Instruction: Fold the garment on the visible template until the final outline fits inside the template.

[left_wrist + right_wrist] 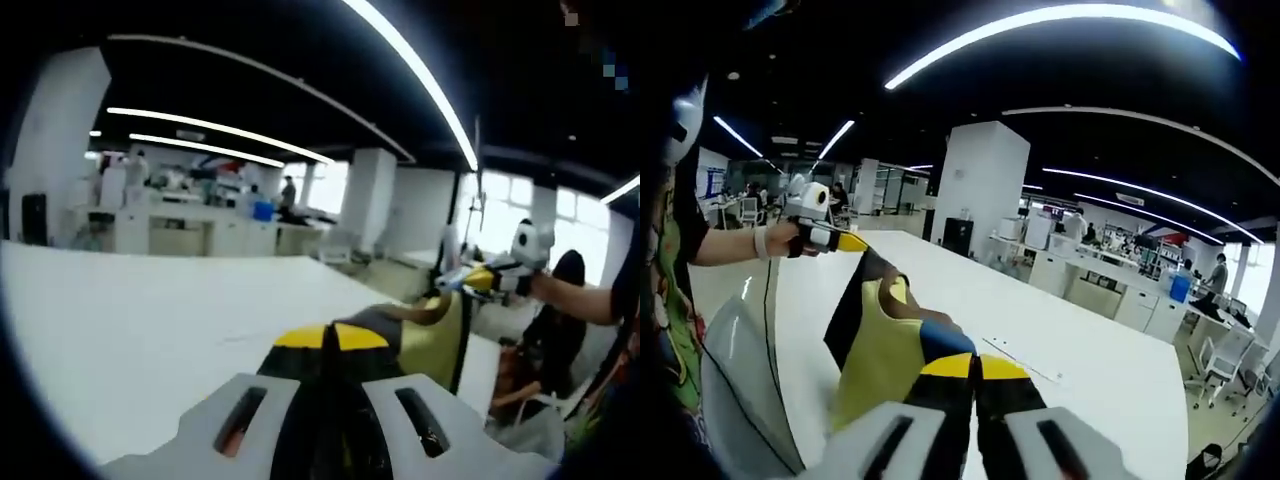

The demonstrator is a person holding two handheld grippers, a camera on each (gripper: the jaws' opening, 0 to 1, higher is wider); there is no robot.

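Above the bench (150, 330), garment (880, 350) hangs stretched between both grippers, well off the white top, nothing of it lying flat yet. Left gripper (330, 338) jaws pressed together on one edge of the fabric; right gripper (975, 365) likewise clamped on the other edge, yellow tips meeting. Risk: cloth is held by thin pinches only, so uneven tension could pull an edge free and drop it in a heap. Can't make out the template on the bench, so lowering could land it off the outline. Pose: both held up at similar height, arms spread apart, forearm near level
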